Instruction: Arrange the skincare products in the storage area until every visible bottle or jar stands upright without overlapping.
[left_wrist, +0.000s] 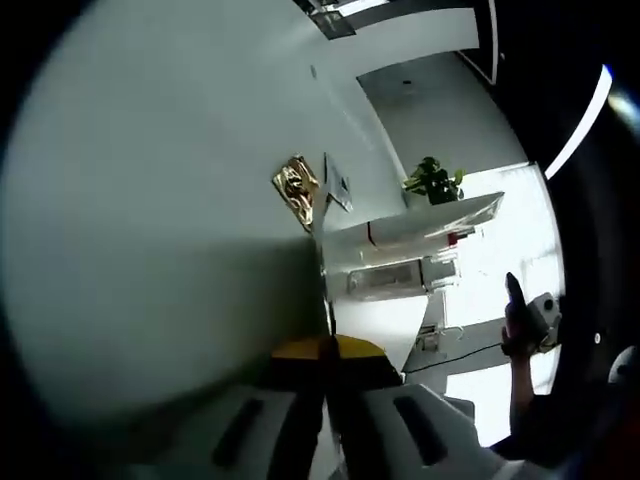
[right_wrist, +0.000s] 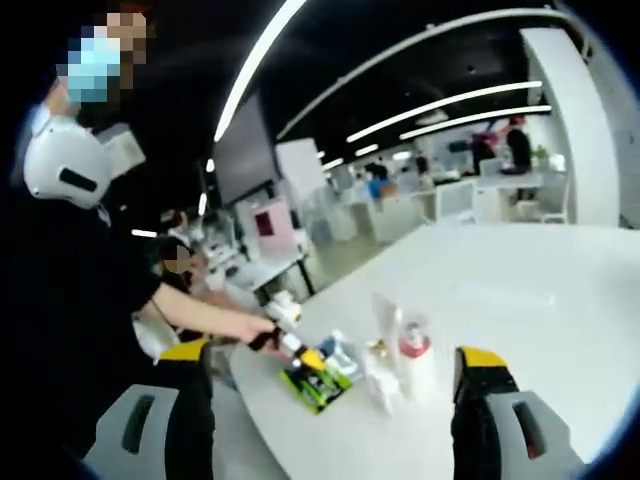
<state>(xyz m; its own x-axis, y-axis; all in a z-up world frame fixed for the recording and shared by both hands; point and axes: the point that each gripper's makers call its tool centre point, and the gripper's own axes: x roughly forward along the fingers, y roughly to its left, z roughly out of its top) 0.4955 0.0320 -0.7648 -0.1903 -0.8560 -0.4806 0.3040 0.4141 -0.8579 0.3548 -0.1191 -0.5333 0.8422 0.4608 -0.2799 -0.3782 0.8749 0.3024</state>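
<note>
Right gripper view: bottles (right_wrist: 400, 360) cluster beside green tray (right_wrist: 315, 385).

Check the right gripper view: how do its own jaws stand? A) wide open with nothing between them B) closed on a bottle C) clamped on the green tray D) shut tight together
A: the right gripper has its yellow-tipped jaws far apart at the bottom corners of the view, and the white bottles stand on the white table beyond them, not gripped.

A white table (right_wrist: 520, 300) carries a cluster of pale skincare bottles (right_wrist: 395, 350), with a green tray (right_wrist: 315, 385) just beside the bottles toward the table's near rounded edge.
</note>
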